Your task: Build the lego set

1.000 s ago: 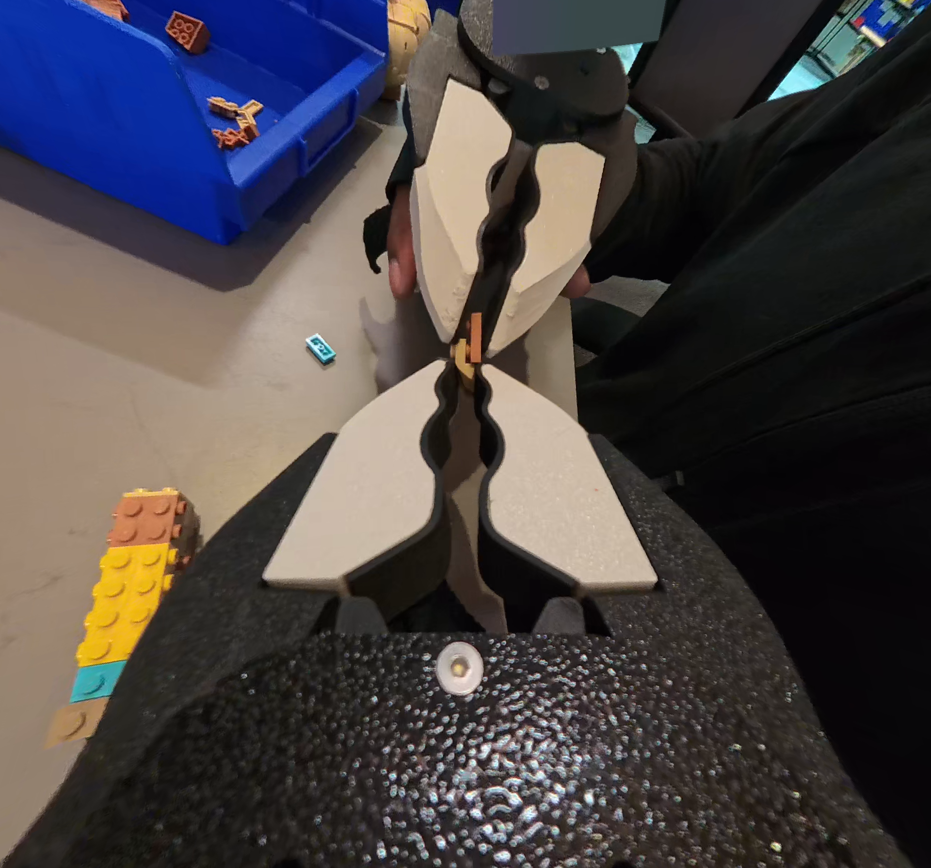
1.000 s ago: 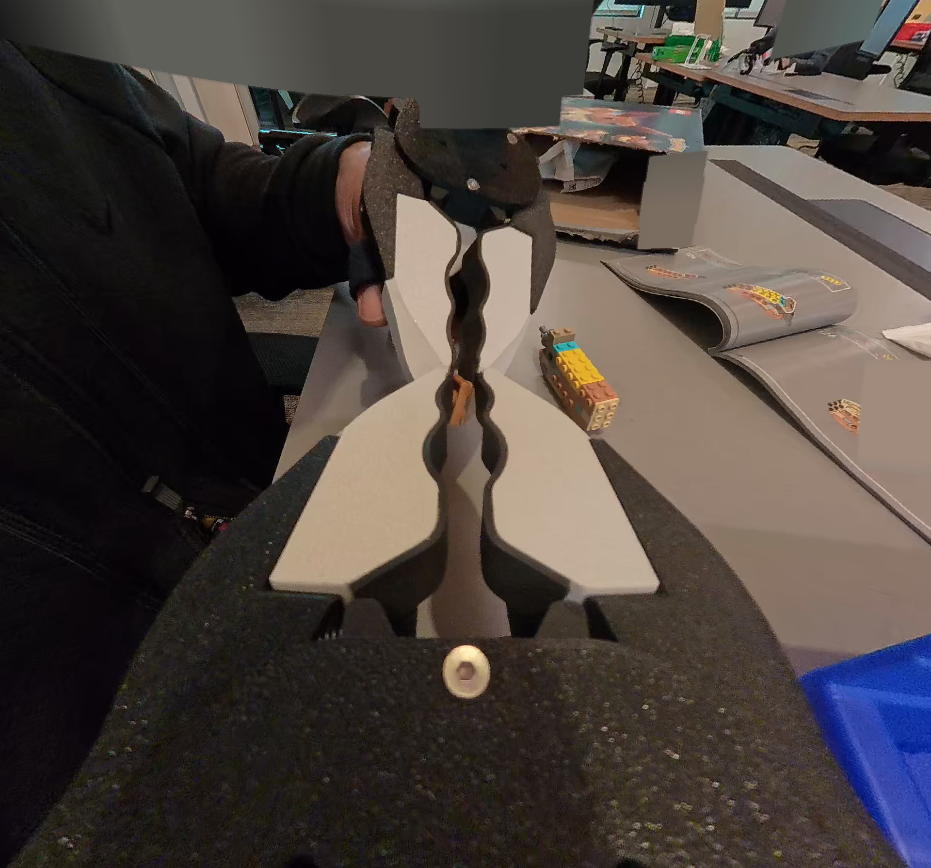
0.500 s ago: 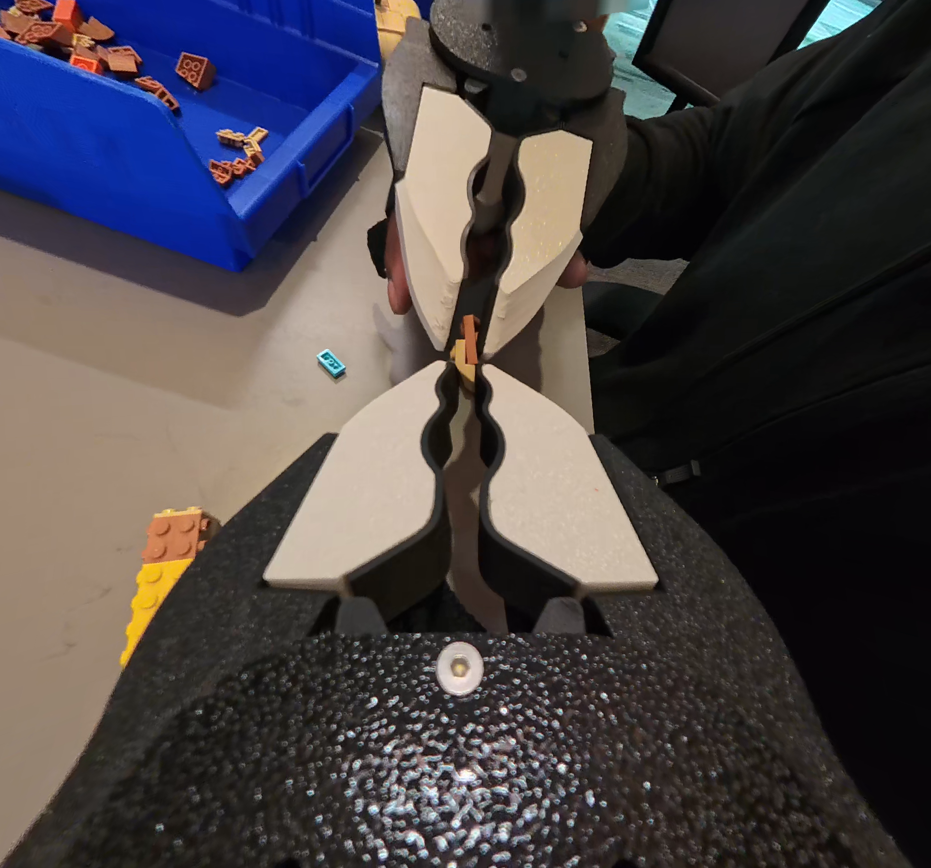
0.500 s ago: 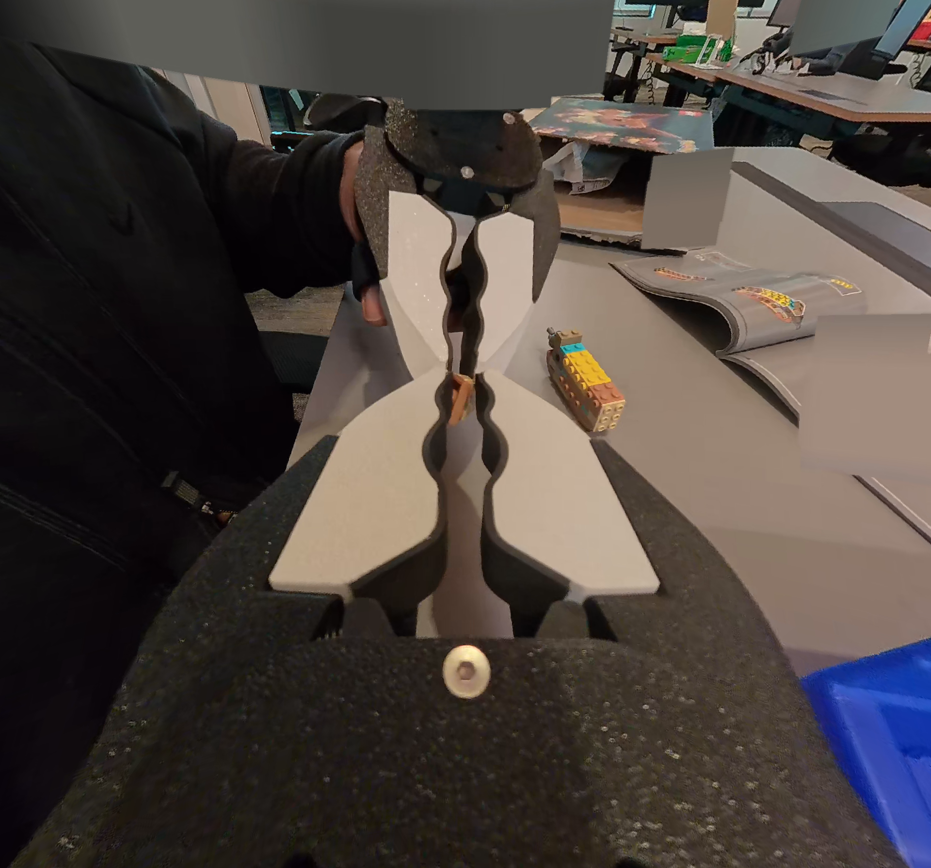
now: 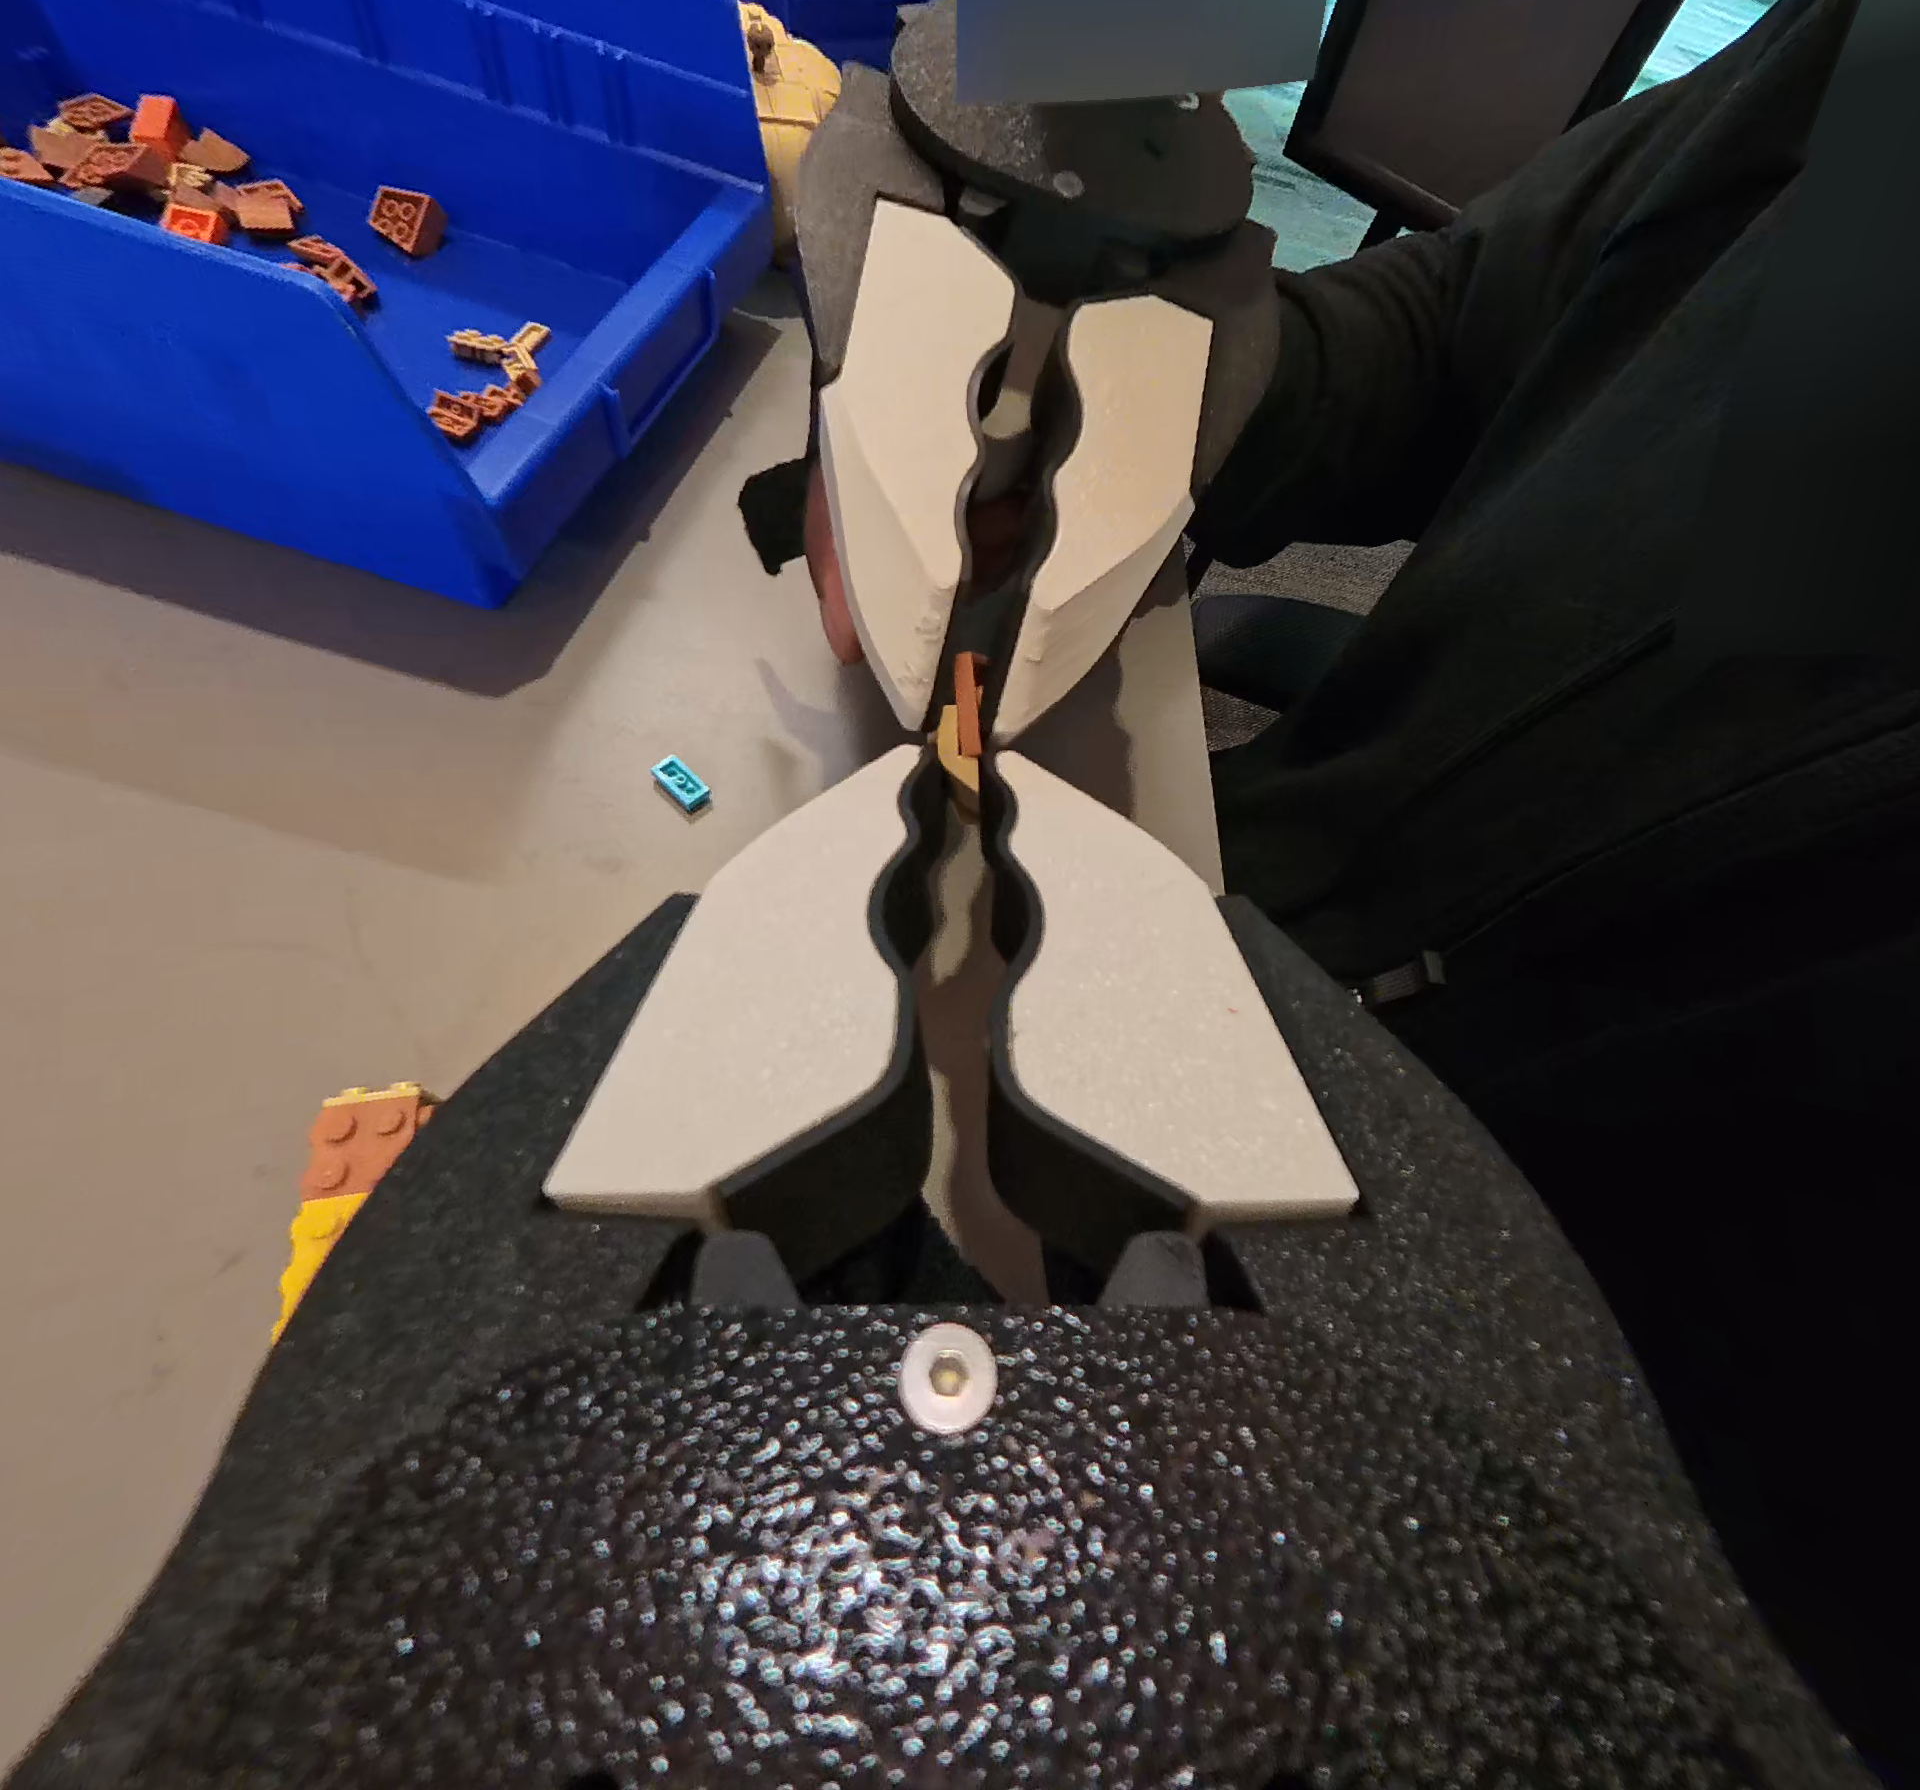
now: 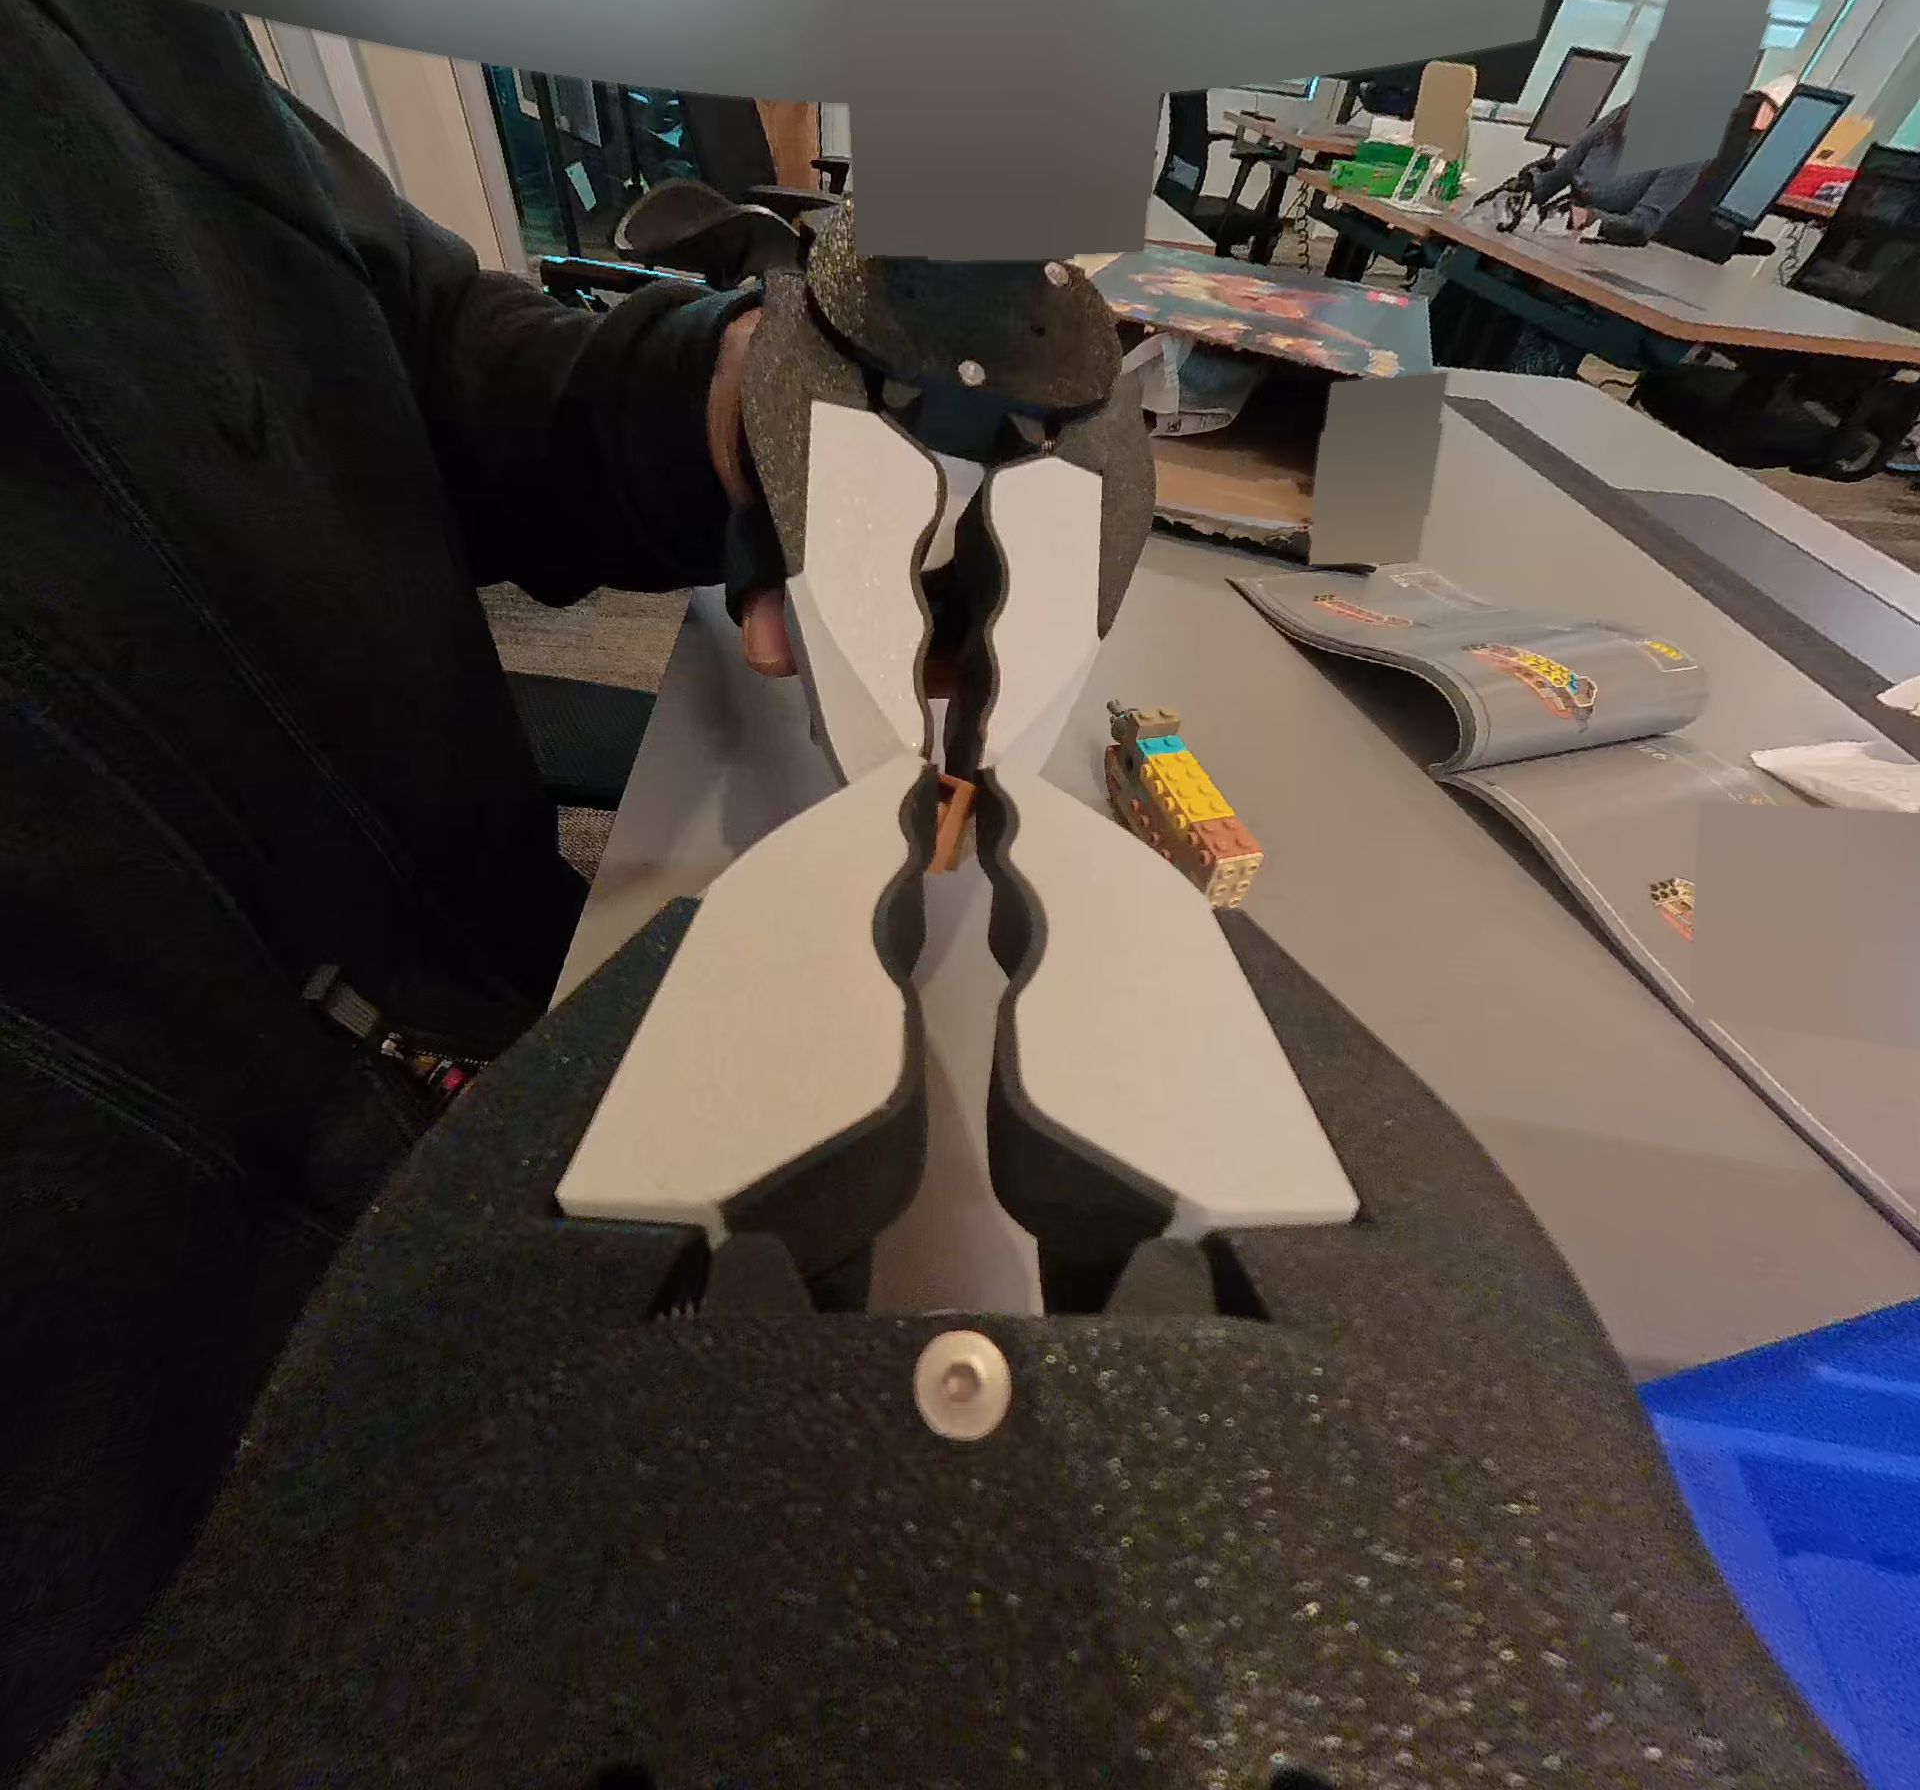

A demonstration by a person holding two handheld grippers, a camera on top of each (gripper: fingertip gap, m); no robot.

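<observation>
The build looks only partly done: one short block of yellow, brown and teal bricks, the assembled section point(image 6: 1184, 800), lies on the grey table point(image 6: 1403, 961) beside an open instruction booklet point(image 6: 1558, 701), and a lone teal plate point(image 5: 681, 783) sits loose nearby. Above the table's near edge the two claws meet tip to tip. The left claw point(image 5: 956, 774) is clamped on a small tan piece point(image 5: 954, 753), the right claw point(image 6: 951, 810) is clamped on a thin brown plate point(image 6: 954, 821), and the two parts touch, so I judge a small join is being pressed together, with most of the set still ahead. The blue bin point(image 5: 540, 452) holds scattered brown and reddish pieces point(image 5: 156, 171), plenty unused. An opened cardboard box point(image 6: 1236, 483) stands behind; what it holds I cannot make out.
</observation>
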